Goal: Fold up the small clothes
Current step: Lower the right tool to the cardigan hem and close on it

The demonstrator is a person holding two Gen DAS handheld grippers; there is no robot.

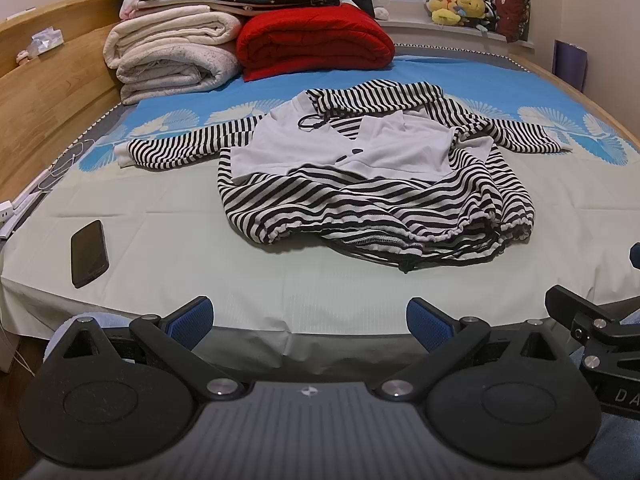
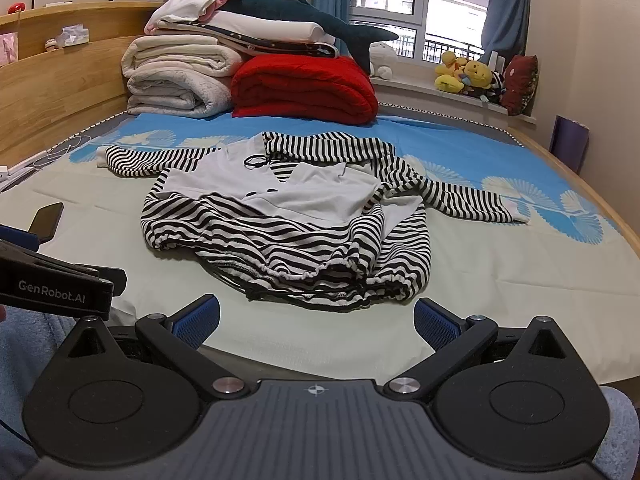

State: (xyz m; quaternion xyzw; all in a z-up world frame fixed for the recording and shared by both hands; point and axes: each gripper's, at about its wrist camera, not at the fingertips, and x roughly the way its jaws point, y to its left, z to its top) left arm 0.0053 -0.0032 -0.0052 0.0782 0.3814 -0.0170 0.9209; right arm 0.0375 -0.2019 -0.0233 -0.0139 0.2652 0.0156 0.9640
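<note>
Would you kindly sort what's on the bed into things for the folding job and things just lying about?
For the job: striped top, left gripper, right gripper.

Lying about: phone, red blanket, white blankets, soft toys.

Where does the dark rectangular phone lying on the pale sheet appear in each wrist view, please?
Left wrist view: the dark rectangular phone lies in full at lower left.
Right wrist view: only its corner shows at the left edge.
Shared landmark: the folded red quilt at the headboard end.
</note>
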